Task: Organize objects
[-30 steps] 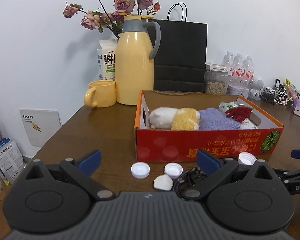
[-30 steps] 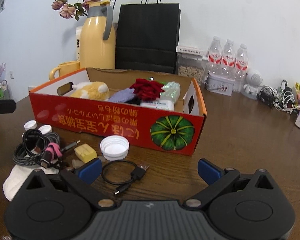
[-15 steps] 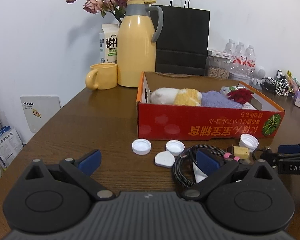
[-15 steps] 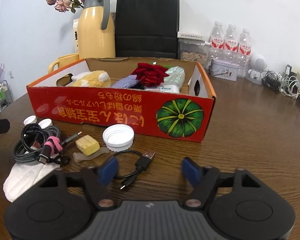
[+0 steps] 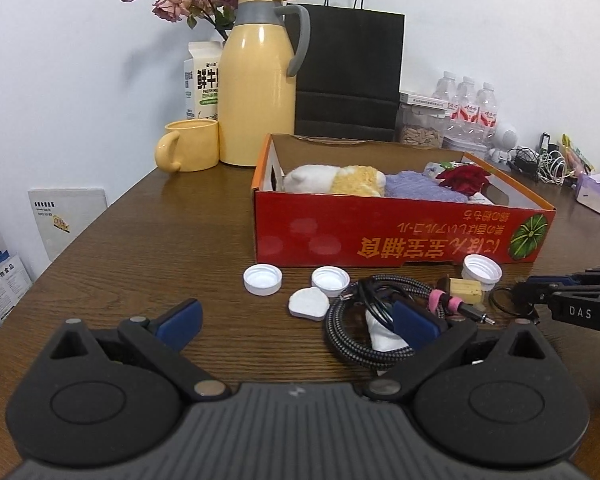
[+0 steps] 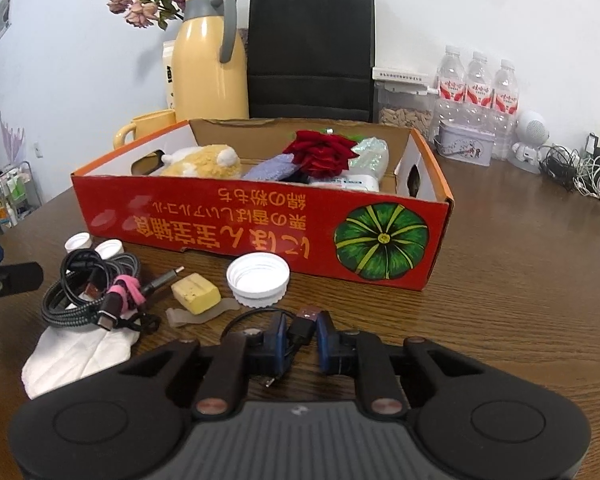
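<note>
Wooden table (image 6: 520, 300), right gripper (image 6: 302, 340) jaws just closed on short black cable (image 6: 304, 322), left gripper (image 5: 296, 322) jaws apart.

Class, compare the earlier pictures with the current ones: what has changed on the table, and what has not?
The right gripper has just been closing: its jaws went from wide open to pinching the small black USB cable. The left gripper stays open over the braided cable. Red box, caps and yellow block lie unmoved.

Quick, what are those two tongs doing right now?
Left tongs: open, holding nothing.
Right tongs: just closed on the thin black USB cable.
</note>
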The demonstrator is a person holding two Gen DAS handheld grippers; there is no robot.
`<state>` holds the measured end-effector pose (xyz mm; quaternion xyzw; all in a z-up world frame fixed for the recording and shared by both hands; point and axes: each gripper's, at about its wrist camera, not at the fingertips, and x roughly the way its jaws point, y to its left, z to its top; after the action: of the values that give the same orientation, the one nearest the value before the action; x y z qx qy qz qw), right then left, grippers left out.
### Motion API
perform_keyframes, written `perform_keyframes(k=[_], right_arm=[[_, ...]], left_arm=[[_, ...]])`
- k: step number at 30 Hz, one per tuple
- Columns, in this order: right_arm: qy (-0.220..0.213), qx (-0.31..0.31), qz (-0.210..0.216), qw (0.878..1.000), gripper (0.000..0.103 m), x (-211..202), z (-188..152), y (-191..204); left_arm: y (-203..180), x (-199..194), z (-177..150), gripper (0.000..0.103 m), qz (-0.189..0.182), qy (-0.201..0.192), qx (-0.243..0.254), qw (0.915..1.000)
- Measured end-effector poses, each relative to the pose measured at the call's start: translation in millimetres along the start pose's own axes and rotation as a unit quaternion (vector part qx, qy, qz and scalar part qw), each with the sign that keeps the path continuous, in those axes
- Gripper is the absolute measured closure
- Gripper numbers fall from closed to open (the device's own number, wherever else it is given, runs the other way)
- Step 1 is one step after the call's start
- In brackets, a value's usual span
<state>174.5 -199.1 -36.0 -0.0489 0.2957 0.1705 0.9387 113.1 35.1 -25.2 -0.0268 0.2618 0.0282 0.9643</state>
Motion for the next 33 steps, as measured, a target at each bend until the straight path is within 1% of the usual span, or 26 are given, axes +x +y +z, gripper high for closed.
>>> perform_keyframes(k=[4,7,10,11,15,18,21,23,25,26,27,28,29,30,31,33], right_arm=[[-0.03,0.003,-0.009,1.0,0.088,-12,-2,1],[-0.064,0.002,-0.019,0.998,0.088,-25,-6,2],[-0.088,0.001,-0.024,0.996,0.088,-35,-8,3],[-0.092,0.0,-0.023,0.996,0.088,-37,-8,3],[-0.095,0.002,-0.018,0.995,0.088,-39,-8,1],[-0.097,0.004,-0.016,0.995,0.088,-39,-8,1],[-0.099,0.004,-0.014,0.995,0.088,-39,-8,1],[-0.1,0.004,-0.013,0.995,0.088,-39,-9,1],[-0.102,0.002,-0.013,0.995,0.088,-39,-9,1],[-0.102,0.002,-0.013,0.995,0.088,-39,-9,2],[-0.102,0.002,-0.013,0.995,0.088,-39,-9,2],[-0.102,0.002,-0.013,0.995,0.088,-39,-9,2],[-0.102,0.002,-0.013,0.995,0.088,-39,-9,2],[-0.102,0.002,-0.013,0.995,0.088,-40,-9,2],[-0.102,0.002,-0.013,0.995,0.088,-40,-9,2],[-0.103,0.002,-0.013,0.995,0.088,-40,-9,2]], left_arm=[[-5,2,1,0.0,-0.008,0.001,0.006,0.9999],[-11,5,3,0.0,-0.015,-0.005,0.01,0.9998],[-17,9,6,0.0,-0.021,-0.012,0.014,0.9996],[-19,11,7,0.0,-0.023,-0.014,0.015,0.9995],[-26,21,10,0.006,-0.029,-0.009,0.011,0.9995],[-31,28,10,0.019,-0.032,-0.002,0.01,0.9994],[-33,33,8,0.023,-0.035,0.002,0.007,0.9994],[-32,33,7,0.028,-0.041,0.002,0.004,0.9992],[-32,33,5,0.042,-0.046,0.0,0.003,0.9989],[-32,33,5,0.046,-0.05,0.002,0.003,0.9987],[-32,33,4,0.054,-0.058,0.003,0.0,0.9983],[-31,33,4,0.059,-0.063,0.002,-0.004,0.998],[-29,32,4,0.07,-0.064,-0.001,-0.008,0.9979],[-27,31,4,0.07,-0.066,-0.002,-0.013,0.9977],[-26,31,4,0.073,-0.07,-0.004,-0.018,0.9974],[-23,29,3,0.073,-0.075,-0.009,-0.026,0.9968]])
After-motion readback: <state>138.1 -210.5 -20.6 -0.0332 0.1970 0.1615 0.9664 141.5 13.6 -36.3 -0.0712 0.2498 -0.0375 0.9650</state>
